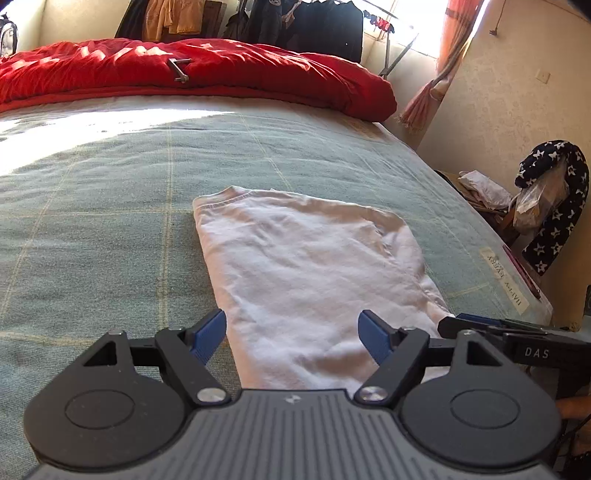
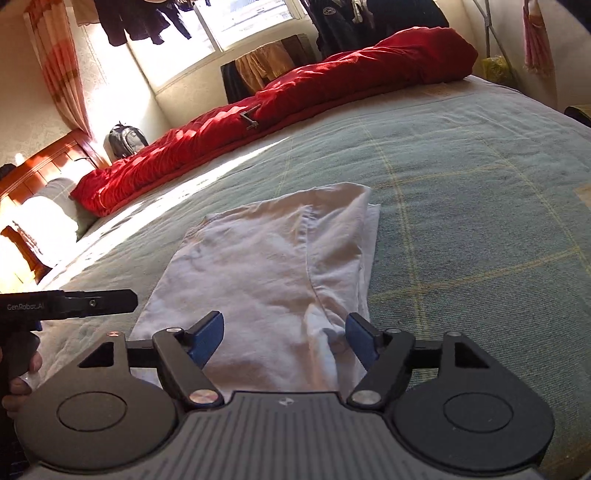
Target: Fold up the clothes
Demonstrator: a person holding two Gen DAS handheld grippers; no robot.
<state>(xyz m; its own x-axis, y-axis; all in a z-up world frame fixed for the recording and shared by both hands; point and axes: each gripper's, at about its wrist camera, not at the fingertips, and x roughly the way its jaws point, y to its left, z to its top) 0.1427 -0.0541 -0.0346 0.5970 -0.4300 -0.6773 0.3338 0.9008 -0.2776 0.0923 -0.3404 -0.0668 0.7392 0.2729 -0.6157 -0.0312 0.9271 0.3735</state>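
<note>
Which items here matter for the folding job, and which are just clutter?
In play:
- white shirt, partly folded on the bed
- left gripper, jaws open over its near edge
- right gripper, jaws open, nothing held

Clutter:
- red duvet
- green bedspread
- star-patterned cloth
- grey backpack
- hanging clothes

Black left gripper and right gripper, blue-padded jaws, silver screws, ribbed grey bodies.

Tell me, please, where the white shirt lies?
In both views the white shirt lies folded on the green bedspread, just ahead of both open grippers, nearer than the red duvet.
</note>
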